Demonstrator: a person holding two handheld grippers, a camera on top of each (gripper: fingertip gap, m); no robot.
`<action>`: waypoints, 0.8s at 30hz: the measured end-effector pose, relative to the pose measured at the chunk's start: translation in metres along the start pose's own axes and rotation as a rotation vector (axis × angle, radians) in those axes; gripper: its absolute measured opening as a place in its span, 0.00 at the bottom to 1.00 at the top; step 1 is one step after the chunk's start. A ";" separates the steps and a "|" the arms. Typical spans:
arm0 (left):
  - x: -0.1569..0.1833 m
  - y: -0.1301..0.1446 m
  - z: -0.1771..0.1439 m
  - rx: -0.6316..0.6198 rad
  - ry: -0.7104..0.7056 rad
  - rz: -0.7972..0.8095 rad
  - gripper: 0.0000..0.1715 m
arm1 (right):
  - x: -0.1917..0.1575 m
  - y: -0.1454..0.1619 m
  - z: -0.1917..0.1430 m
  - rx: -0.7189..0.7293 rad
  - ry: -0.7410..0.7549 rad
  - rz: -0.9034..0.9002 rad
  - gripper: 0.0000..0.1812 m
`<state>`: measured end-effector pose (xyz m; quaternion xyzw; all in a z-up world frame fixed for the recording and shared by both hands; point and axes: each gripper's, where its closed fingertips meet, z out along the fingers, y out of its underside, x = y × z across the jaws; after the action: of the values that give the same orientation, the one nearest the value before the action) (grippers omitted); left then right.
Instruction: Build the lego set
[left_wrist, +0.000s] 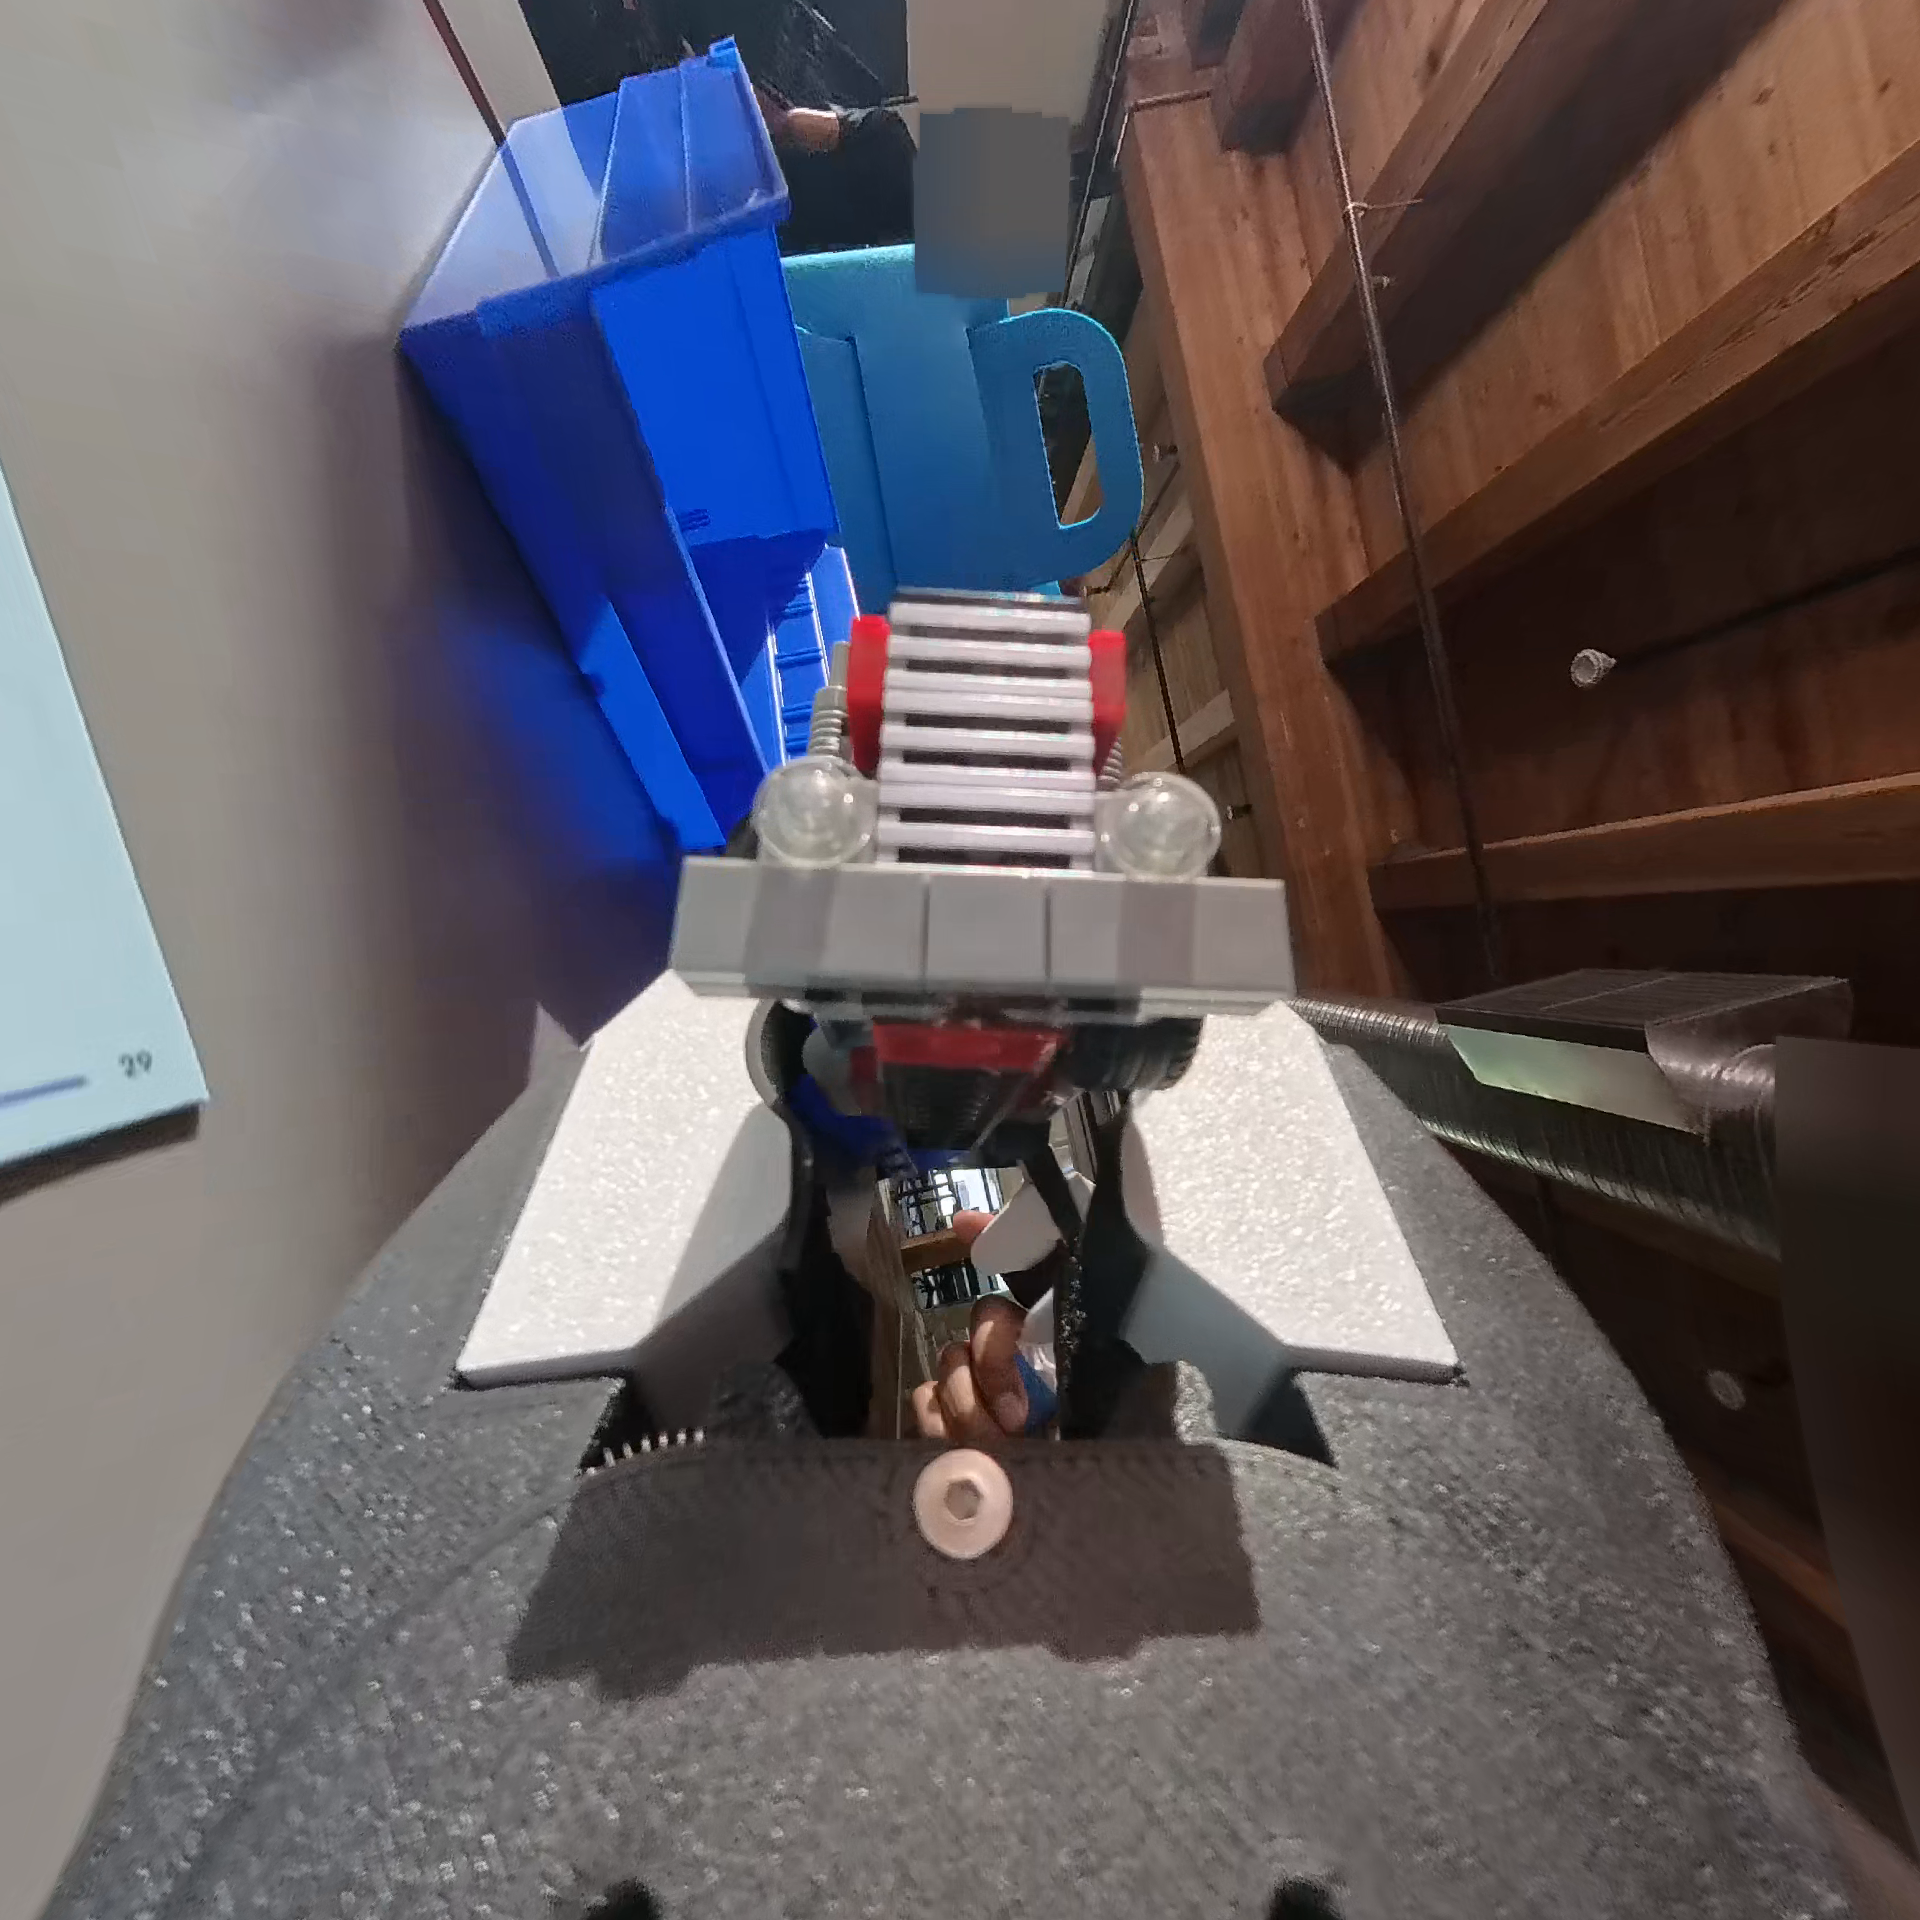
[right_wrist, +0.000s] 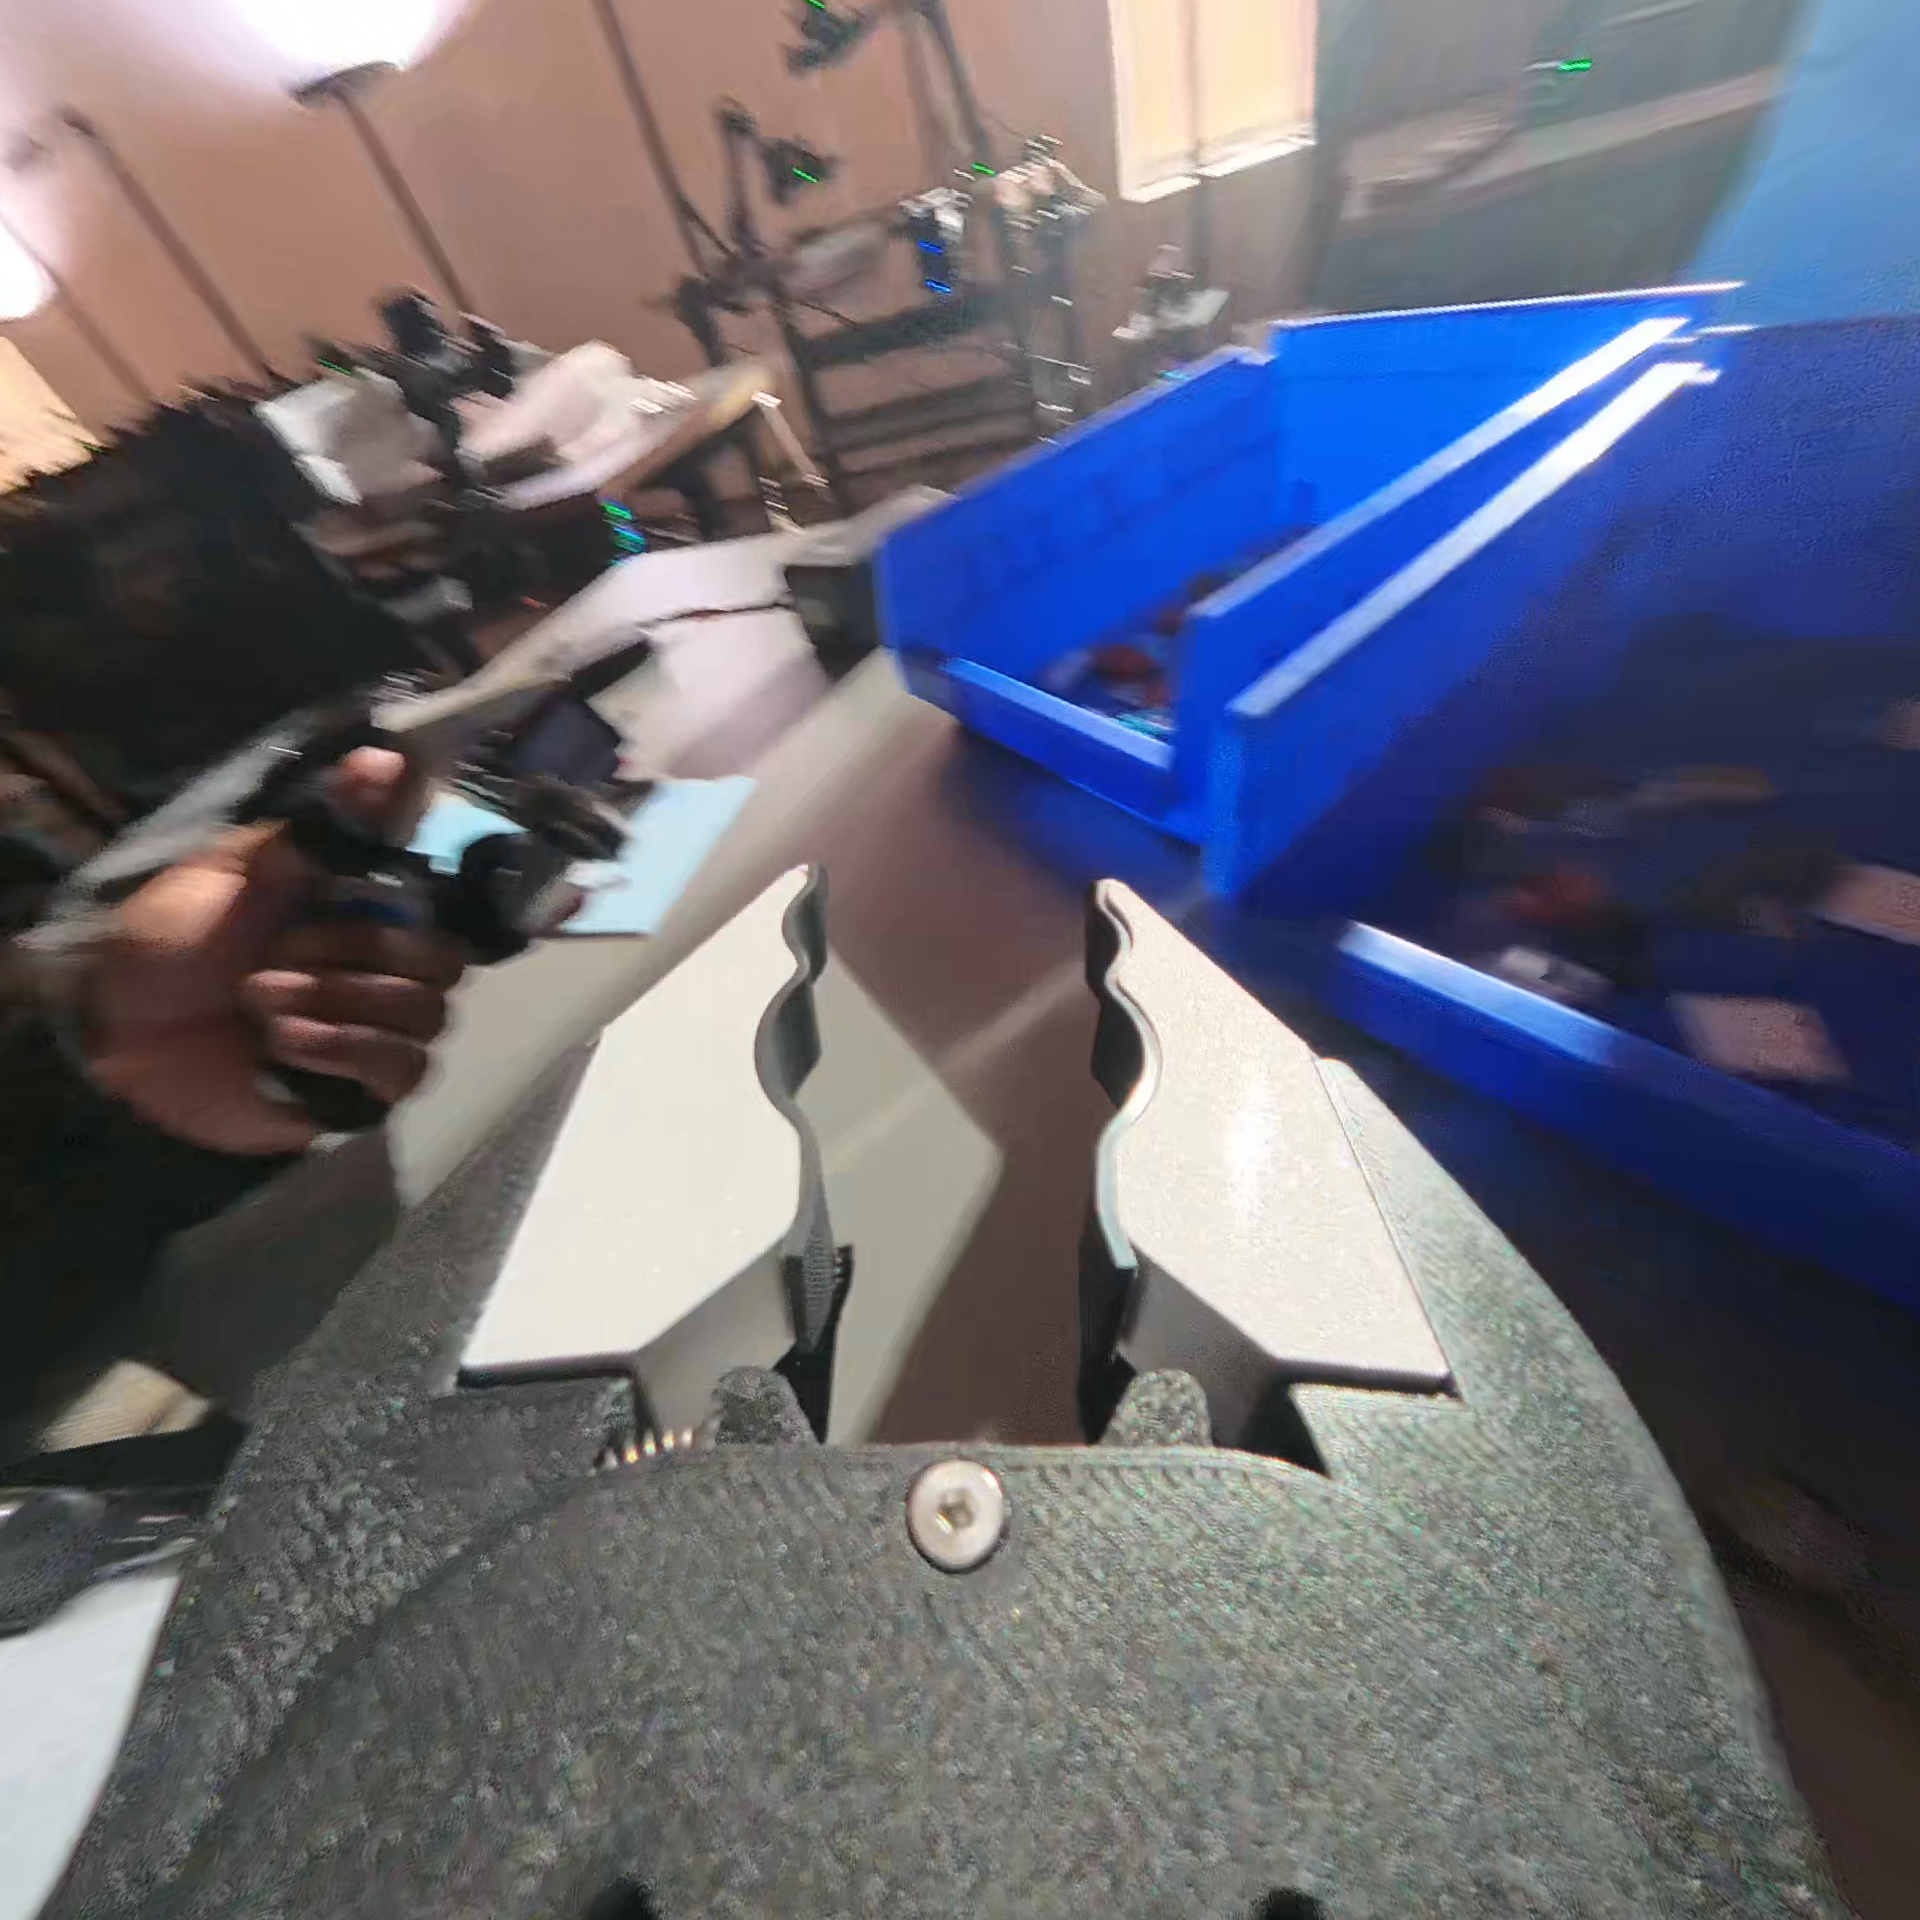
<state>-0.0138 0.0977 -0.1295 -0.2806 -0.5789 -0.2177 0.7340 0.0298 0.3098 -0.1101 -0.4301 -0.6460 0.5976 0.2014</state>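
Observation:
In the left wrist view my left gripper (left_wrist: 971, 1049) is shut on a lego vehicle (left_wrist: 982, 831). The vehicle has a grey slatted grille, two clear round headlights, red side pieces and a grey bumper, and it is held up off the table, front toward the camera. In the right wrist view my right gripper (right_wrist: 954, 894) is open and empty above the dark table (right_wrist: 935, 831). The left gripper (right_wrist: 416, 831) shows blurred at the left of that view, held by a hand (right_wrist: 260, 987).
Blue parts bins (left_wrist: 623, 436) stand on the table; they hold loose bricks in the right wrist view (right_wrist: 1455, 644). A light blue instruction booklet (left_wrist: 73, 883) lies at the left and also shows in the right wrist view (right_wrist: 665, 842). A teal foam piece (left_wrist: 1039, 447) and wooden beams (left_wrist: 1507, 416) are behind.

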 end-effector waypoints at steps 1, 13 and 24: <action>-0.001 0.006 -0.002 -0.008 0.001 -0.005 0.32 | 0.023 0.006 -0.018 -0.029 0.085 -0.027 0.28; -0.015 0.064 0.025 -0.152 -0.024 -0.011 0.32 | 0.125 0.083 -0.074 -0.362 0.322 -0.138 0.25; -0.023 0.066 0.035 -0.172 -0.035 0.007 0.32 | 0.150 0.105 -0.059 -0.505 0.332 -0.232 0.16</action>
<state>-0.0017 0.1703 -0.1569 -0.3482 -0.5698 -0.2591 0.6978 0.0268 0.4558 -0.2352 -0.4816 -0.7768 0.3131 0.2579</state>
